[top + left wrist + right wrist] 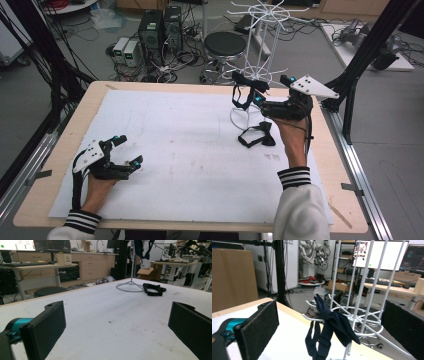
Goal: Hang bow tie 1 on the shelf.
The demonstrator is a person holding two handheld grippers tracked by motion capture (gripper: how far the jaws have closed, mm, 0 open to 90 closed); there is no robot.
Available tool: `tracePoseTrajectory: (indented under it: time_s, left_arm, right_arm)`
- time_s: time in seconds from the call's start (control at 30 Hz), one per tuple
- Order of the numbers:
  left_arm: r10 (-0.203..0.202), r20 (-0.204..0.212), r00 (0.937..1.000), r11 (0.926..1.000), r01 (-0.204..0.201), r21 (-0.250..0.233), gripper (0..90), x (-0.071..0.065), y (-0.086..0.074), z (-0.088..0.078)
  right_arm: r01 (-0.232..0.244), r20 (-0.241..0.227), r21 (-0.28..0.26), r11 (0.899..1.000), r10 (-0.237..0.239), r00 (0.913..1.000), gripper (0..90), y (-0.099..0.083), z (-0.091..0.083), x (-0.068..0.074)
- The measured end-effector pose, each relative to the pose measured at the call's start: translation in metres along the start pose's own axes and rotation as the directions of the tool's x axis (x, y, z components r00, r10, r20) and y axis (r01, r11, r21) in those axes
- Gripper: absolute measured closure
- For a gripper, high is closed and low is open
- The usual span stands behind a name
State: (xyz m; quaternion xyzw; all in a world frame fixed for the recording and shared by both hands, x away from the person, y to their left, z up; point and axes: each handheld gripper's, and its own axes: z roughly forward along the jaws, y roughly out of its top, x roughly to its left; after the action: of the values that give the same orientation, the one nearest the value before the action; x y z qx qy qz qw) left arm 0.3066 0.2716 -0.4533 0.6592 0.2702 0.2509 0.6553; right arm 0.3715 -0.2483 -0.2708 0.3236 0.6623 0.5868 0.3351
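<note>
Open jaws frame a black strap (154,289), perhaps a bow tie.

1. The left gripper (128,150) lies low near the white mat's (165,150) near-left corner, jaws spread wide with nothing between them.
2. The left hand (97,187) grips it from behind, its forearm in a striped cuff.
3. The right gripper (272,92) is held up over the mat's far-right part, jaws wide apart, pads pressing on nothing.
4. The right hand (292,135) reaches forward, wrist straight.
</note>
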Motion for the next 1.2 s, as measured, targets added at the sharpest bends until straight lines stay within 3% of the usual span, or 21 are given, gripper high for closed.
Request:
tracePoseTrajectory:
  time_s: [0.23,0.7,0.9,1.2]
  left_arm:
    - [-0.002,-0.003,1.0000,1.0000,0.002,-0.001,1.8,0.000,0.000,0.000]
    - [-0.001,-0.005,1.0000,1.0000,0.001,0.000,1.8,0.000,0.000,0.000]
    - [0.002,-0.002,1.0000,1.0000,-0.002,0.001,1.8,0.000,0.000,0.000]
    - [0.002,-0.005,1.0000,1.0000,-0.002,-0.001,1.8,-0.001,0.000,0.000]
  right_arm:
    - [0.006,-0.027,-0.015,1.000,-0.006,0.9996,0.6,0.001,-0.006,0.006]
    - [0.000,-0.033,-0.004,1.000,0.000,0.9995,0.6,-0.022,-0.034,0.010]
    - [0.016,-0.030,0.031,0.999,-0.015,0.9994,0.6,-0.040,-0.044,0.011]
    - [-0.016,-0.012,0.090,0.996,0.018,0.9998,0.6,-0.078,-0.056,0.011]
